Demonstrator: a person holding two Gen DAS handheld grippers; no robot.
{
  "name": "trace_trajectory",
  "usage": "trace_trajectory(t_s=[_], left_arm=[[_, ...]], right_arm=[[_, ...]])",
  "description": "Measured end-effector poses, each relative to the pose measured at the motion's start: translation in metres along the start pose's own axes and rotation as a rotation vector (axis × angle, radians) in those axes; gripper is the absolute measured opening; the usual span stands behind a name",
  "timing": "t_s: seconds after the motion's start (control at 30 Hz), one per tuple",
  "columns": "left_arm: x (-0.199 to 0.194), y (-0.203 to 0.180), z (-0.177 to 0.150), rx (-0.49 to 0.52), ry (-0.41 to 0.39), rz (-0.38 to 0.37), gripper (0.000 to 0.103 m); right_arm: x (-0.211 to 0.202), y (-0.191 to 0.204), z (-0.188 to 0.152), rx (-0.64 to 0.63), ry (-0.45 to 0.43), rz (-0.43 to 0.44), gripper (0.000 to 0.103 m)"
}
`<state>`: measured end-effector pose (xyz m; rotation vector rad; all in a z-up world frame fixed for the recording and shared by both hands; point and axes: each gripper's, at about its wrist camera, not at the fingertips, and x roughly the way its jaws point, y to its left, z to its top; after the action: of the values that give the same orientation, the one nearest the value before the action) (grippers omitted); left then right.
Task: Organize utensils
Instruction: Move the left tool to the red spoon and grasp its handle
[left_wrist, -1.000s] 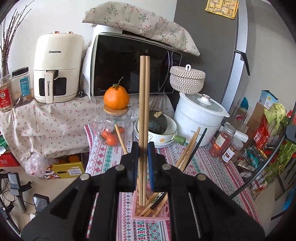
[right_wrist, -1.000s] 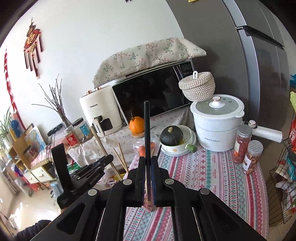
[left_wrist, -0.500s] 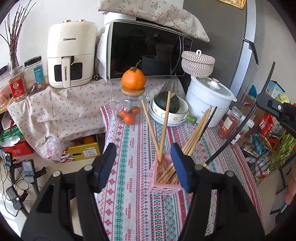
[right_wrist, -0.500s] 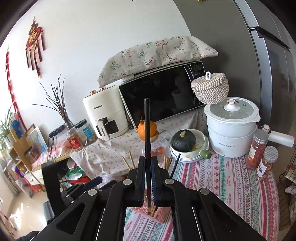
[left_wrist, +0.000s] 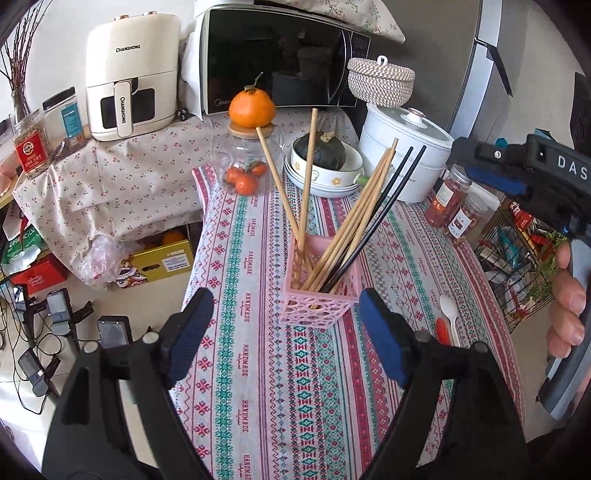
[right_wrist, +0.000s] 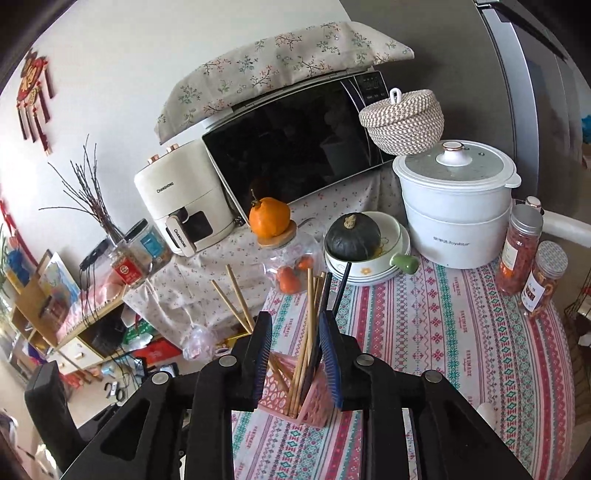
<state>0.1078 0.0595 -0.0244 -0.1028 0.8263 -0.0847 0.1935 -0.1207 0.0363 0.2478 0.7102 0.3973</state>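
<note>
the pink perforated plastic utensil holder (left_wrist: 318, 295) stands upright near the middle of the desk, on the striped red, green and white patterned tablecloth (left_wrist: 258, 369). a bundle of light wooden chopsticks (left_wrist: 354, 218) leans to the right inside it, two more wooden sticks (left_wrist: 291, 184) lean left and nearly upright, and a pair of black chopsticks (left_wrist: 380, 214) rests along the right-hand bundle. the left gripper (left_wrist: 286, 341) hangs just near of the holder with its jaws spread wide and nothing between them. the right gripper (right_wrist: 295, 358) is over the holder, its jaws parted on either side of the chopstick tops without pinching any. right of the holder a white plastic spoon (left_wrist: 450, 314) lies on the cloth beside a small orange-red utensil (left_wrist: 442, 330). at the far side stand a clear glass jar (left_wrist: 247, 166) with an orange (left_wrist: 252, 107) on its wooden lid, a dark green squash (left_wrist: 325, 151) in a stack of cream bowls, and a white lidded steamer pot (left_wrist: 406, 155).
</note>
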Motion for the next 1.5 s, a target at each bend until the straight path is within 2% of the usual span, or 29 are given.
trace_trajectory(t_s=[0.17,0.5,0.57,0.7,0.83,1.17,1.23,1.33,1.4,1.5], left_arm=[[-0.005,-0.019,-0.009,0.022,0.014,-0.014,0.084],[-0.006,-0.059,-0.033,0.044,0.044,-0.029,0.094],[-0.004,-0.067,-0.037,0.050,0.058,-0.022,0.095],[0.004,-0.085,-0.049,0.066,0.109,0.009,0.096],[0.016,-0.102,-0.058,0.077,0.167,0.017,0.096],[0.062,-0.153,-0.070,0.045,0.313,-0.038,0.096],[0.072,-0.164,-0.071,0.025,0.332,-0.051,0.094],[0.089,-0.179,-0.070,-0.006,0.363,-0.067,0.083],[0.100,-0.186,-0.069,-0.024,0.385,-0.078,0.070],[0.116,-0.197,-0.067,-0.040,0.406,-0.070,0.062]], right_arm=[[-0.030,-0.019,-0.008,-0.015,0.017,-0.047,0.055],[-0.063,-0.073,-0.053,0.018,0.096,-0.115,0.075],[-0.066,-0.082,-0.060,0.024,0.110,-0.135,0.082],[-0.069,-0.097,-0.075,0.017,0.151,-0.177,0.087],[-0.067,-0.116,-0.093,0.019,0.229,-0.247,0.088],[-0.073,-0.177,-0.115,0.047,0.357,-0.382,0.088],[-0.073,-0.189,-0.117,0.057,0.379,-0.411,0.088],[-0.071,-0.208,-0.119,0.081,0.399,-0.434,0.088],[-0.070,-0.219,-0.120,0.101,0.410,-0.438,0.088],[-0.071,-0.231,-0.120,0.127,0.416,-0.443,0.088]])
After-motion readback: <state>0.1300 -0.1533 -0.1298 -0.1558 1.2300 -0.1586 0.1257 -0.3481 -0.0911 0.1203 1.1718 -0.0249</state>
